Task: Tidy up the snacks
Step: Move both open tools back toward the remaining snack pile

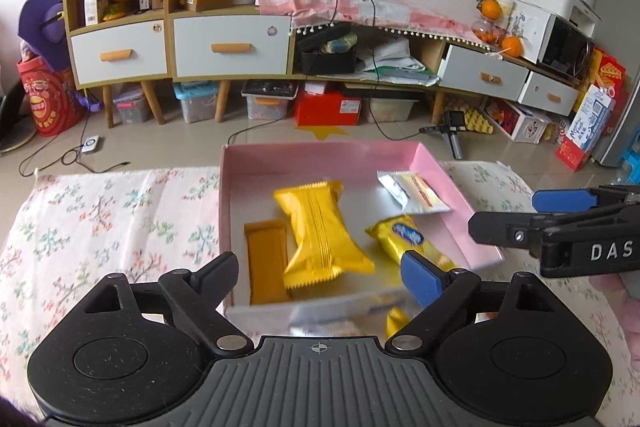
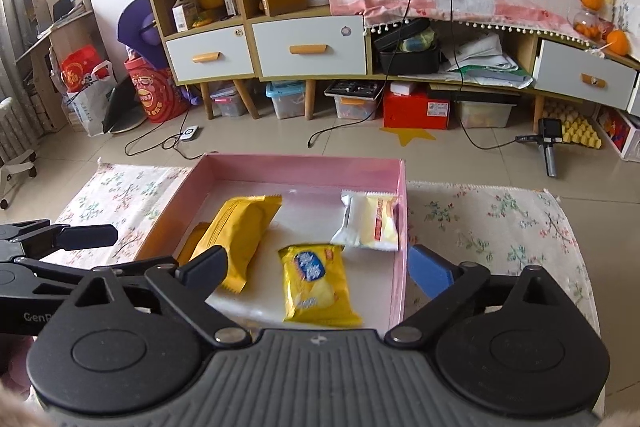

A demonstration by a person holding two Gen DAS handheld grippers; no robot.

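Note:
A pink box (image 1: 436, 163) (image 2: 300, 163) with a white floor stands on the flowered cloth. Inside lie a large yellow packet (image 1: 320, 231) (image 2: 240, 231), a small orange bar (image 1: 266, 259), a yellow packet with a blue logo (image 1: 412, 243) (image 2: 316, 283) and a white packet with a yellow label (image 1: 416, 193) (image 2: 368, 223). My left gripper (image 1: 320, 267) hangs open over the box's near edge, its pads touching nothing. My right gripper (image 2: 318, 269) is open too, above the blue-logo packet, with its right finger outside the box wall. Each gripper shows in the other's view, right gripper (image 1: 516, 215) and left gripper (image 2: 86, 235).
The flowered cloth (image 1: 100, 227) (image 2: 500, 227) stretches to both sides of the box. A blurred silvery wrapper (image 1: 320, 319) and a yellow scrap (image 1: 396, 321) lie at the box's near wall. Beyond the table are tiled floor with cables, low cabinets (image 1: 232, 47) and storage bins.

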